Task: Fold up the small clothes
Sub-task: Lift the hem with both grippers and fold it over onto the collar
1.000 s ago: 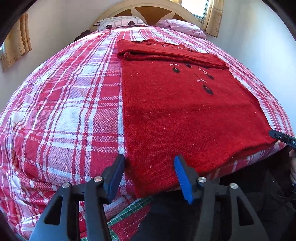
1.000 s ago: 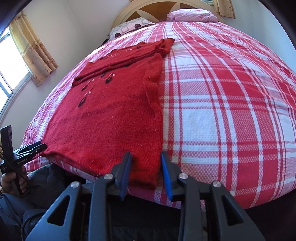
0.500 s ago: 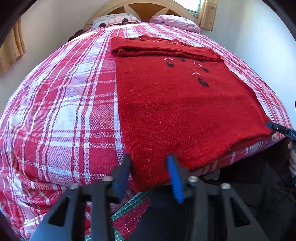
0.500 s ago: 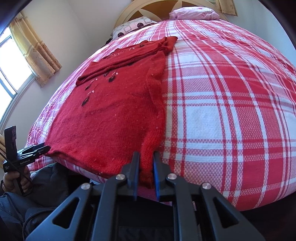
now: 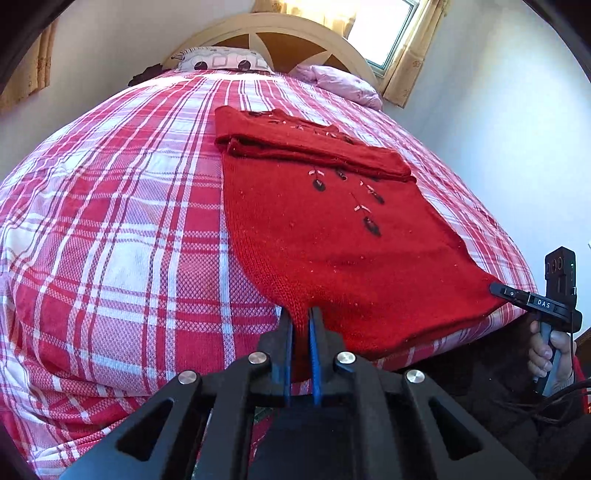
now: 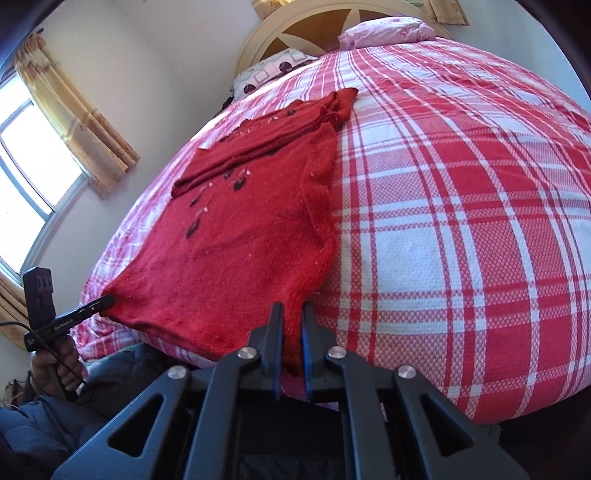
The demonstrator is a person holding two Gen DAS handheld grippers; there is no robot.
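Both fingers now clamped on red sweater (image 5: 314, 236) hem; pillows (image 5: 221, 61) beyond.

Bed (image 5: 110, 236) covered by a red-and-white plaid blanket (image 6: 461, 229), lying smooth, edge hanging over the near side. Headboard (image 5: 280, 40): pale arched frame with tan inset panels, against the far wall. Two pillows at the head: one patterned with dark circles and squares (image 5: 221, 62), one plain pink (image 5: 343, 83), side by side. Window (image 5: 380, 29) behind the headboard, bright, with yellow curtain (image 5: 410, 62) beside it. Second window (image 6: 26, 162) on the side wall, patterned yellow curtain (image 6: 77, 110) hanging alongside. Walls pale.
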